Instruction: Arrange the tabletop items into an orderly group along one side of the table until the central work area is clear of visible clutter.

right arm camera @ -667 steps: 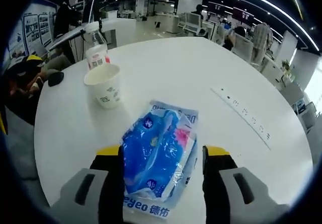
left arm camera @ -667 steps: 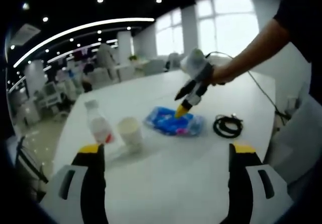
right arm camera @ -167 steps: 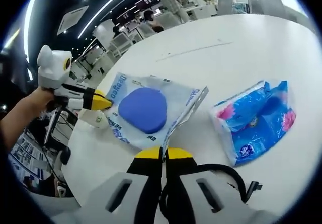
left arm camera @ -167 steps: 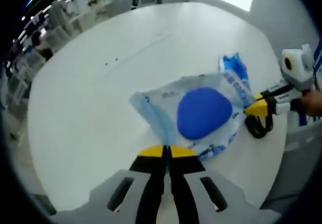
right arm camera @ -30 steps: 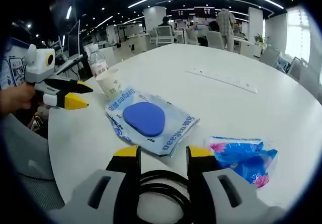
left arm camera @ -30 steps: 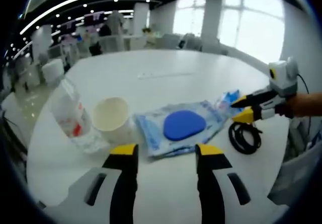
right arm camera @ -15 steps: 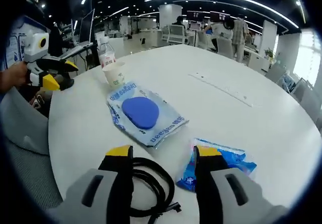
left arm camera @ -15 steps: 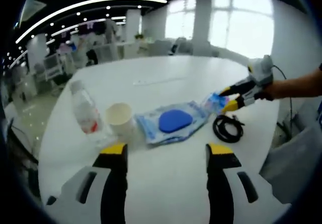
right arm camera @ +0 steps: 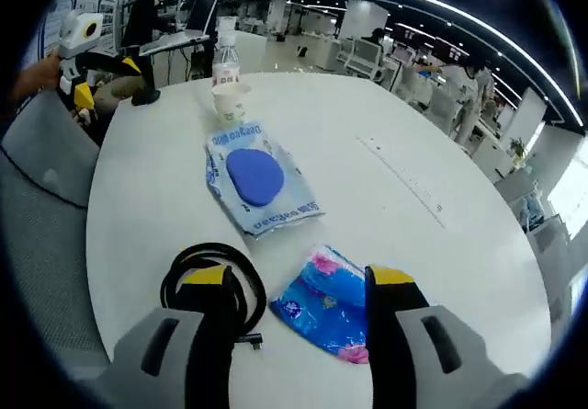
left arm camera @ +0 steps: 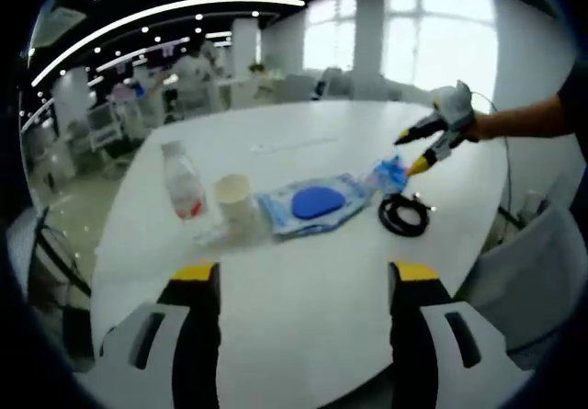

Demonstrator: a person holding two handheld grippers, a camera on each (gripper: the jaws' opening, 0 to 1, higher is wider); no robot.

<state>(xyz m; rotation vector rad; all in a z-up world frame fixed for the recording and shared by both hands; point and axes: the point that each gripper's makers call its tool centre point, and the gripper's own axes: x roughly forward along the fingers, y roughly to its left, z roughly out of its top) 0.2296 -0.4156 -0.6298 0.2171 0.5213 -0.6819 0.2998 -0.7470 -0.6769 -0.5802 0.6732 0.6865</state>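
In the left gripper view, the left gripper [left arm camera: 301, 285] hangs over the near edge of the white desk [left arm camera: 303, 335] with its jaws spread wide and nothing between them; a row of things lies across the desk beyond it: a clear water bottle [left arm camera: 184, 187] upright, a paper cup [left arm camera: 234, 202] just beside it, a pale pouch with a blue oval [left arm camera: 310, 204], a blue tissue pack [left arm camera: 388, 172] and a coiled black cable [left arm camera: 404, 214]; the right gripper [left arm camera: 413, 152], held by a person's hand [left arm camera: 457, 115], hovers above the tissue pack with its jaws parted and holding nothing.

In the right gripper view, the right gripper [right arm camera: 299, 285] is wide open and empty; the coiled black cable [right arm camera: 213, 278] lies by its left jaw and the blue tissue pack [right arm camera: 326, 310] between the jaws on the desk [right arm camera: 413, 244]; further on lie the pouch with the blue oval [right arm camera: 255, 181], then the paper cup [right arm camera: 230, 101] and the water bottle [right arm camera: 225, 58]; the left gripper [right arm camera: 81, 78] shows at the far left, off the desk edge.
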